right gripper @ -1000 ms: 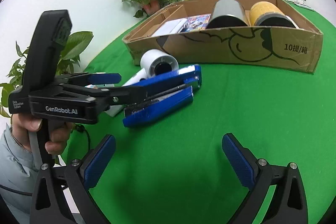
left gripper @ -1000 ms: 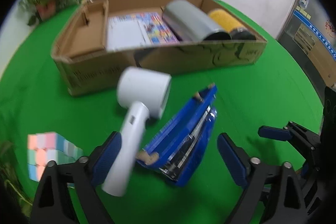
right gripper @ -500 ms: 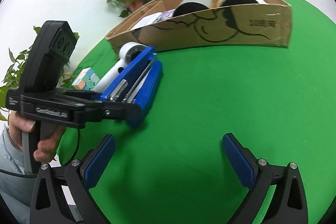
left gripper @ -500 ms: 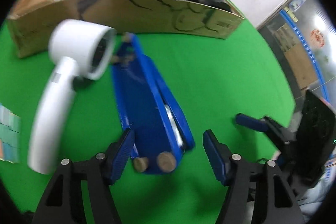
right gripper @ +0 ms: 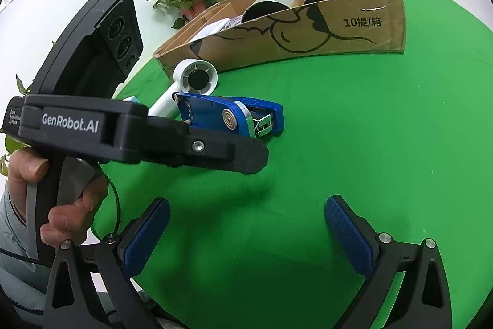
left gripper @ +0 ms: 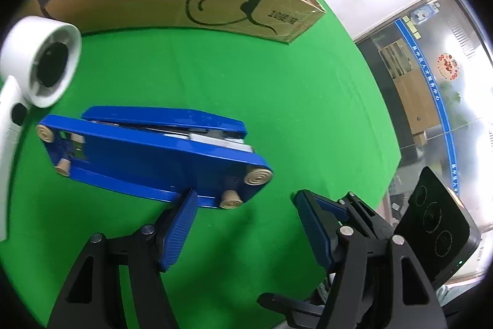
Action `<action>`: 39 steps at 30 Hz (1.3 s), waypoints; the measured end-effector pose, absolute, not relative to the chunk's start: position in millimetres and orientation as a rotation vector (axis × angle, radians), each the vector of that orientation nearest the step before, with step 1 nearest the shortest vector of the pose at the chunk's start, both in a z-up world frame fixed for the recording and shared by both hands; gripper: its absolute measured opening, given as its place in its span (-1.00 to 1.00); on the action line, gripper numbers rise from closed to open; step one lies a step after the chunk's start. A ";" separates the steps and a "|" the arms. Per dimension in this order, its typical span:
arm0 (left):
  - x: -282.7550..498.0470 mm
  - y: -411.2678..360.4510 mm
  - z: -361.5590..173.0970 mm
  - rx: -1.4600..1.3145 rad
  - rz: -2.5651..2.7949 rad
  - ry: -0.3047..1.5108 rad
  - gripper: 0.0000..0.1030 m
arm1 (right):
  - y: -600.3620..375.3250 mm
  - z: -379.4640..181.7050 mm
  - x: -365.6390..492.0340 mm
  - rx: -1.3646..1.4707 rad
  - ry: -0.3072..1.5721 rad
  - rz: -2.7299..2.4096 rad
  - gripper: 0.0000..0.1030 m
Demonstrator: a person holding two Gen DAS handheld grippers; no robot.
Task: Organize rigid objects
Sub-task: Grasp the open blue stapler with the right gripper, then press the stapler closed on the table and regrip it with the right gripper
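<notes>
Stapler (left gripper: 154,153) now crosswise, left tool (left gripper: 243,224) narrower

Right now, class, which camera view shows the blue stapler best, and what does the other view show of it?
The left wrist view: the stapler lies close and large on its side, its underside and four round feet plain. The right wrist view shows it smaller, its near end hidden behind the left hand-held gripper, though its metal front end shows.

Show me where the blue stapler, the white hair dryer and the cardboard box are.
blue stapler (left gripper: 154,156), left wrist view, on its blue underside.
white hair dryer (right gripper: 195,79), right wrist view, on its round head.
cardboard box (right gripper: 308,36), right wrist view, on its printed front wall.
</notes>
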State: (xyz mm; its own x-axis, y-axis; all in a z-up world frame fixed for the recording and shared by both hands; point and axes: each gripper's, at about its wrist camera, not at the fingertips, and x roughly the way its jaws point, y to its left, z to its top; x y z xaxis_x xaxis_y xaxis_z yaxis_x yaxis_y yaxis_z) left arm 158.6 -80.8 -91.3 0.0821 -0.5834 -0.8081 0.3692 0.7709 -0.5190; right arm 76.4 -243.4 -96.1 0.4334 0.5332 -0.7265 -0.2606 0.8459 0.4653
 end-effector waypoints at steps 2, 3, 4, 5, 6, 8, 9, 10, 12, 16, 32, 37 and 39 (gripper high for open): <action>157.9 -74.1 -86.0 -0.193 -0.699 1.276 0.28 | -240.9 -96.0 77.5 0.297 1.008 0.508 0.99; 158.5 -70.4 -83.3 -0.192 -0.691 1.262 0.28 | -239.6 -96.0 78.1 0.291 1.008 0.504 0.99; 158.6 -67.2 -80.4 -0.183 -0.682 1.244 0.28 | -238.6 -96.3 78.6 0.290 1.007 0.501 0.99; 158.4 -63.4 -75.6 -0.158 -0.670 1.216 0.28 | -237.4 -96.5 79.2 0.291 1.005 0.499 0.99; 157.5 -60.9 -72.9 -0.138 -0.662 1.201 0.28 | -236.7 -96.8 80.2 0.292 1.004 0.495 0.98; 158.2 -55.4 -69.2 -0.117 -0.648 1.181 0.28 | -235.7 -97.0 83.0 0.294 1.000 0.486 0.96; 159.4 -51.6 -68.8 -0.126 -0.643 1.180 0.28 | -236.7 -95.8 85.7 0.283 0.992 0.481 0.96; 162.3 -42.9 -68.7 -0.136 -0.643 1.182 0.28 | -238.3 -93.4 89.5 0.263 0.978 0.469 0.96; 161.8 -37.2 -70.1 -0.152 -0.640 1.178 0.28 | -239.3 -87.6 102.6 0.223 0.953 0.453 0.96; 163.1 -28.6 -73.9 -0.187 -0.621 1.176 0.28 | -230.8 -79.9 137.7 0.092 0.957 0.509 0.96; 166.5 -19.8 -77.0 -0.249 -0.569 1.157 0.28 | -198.2 -101.0 151.4 -0.043 0.949 0.590 0.12; 165.0 -31.2 -76.5 -0.232 -0.617 1.146 0.28 | -223.5 -90.4 137.1 -0.284 0.853 0.329 0.10; 166.3 -37.0 -76.8 -0.247 -0.633 1.141 0.28 | -226.9 -90.4 134.0 -0.466 0.798 0.203 0.06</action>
State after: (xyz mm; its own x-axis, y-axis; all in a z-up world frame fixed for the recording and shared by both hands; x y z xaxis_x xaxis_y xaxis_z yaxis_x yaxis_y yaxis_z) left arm 166.3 -37.0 -76.8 0.2670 -0.5840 -0.7666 0.3413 0.8012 -0.4915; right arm 134.0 -226.9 -90.4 0.6855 0.0021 -0.7280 -0.3467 0.8803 -0.3239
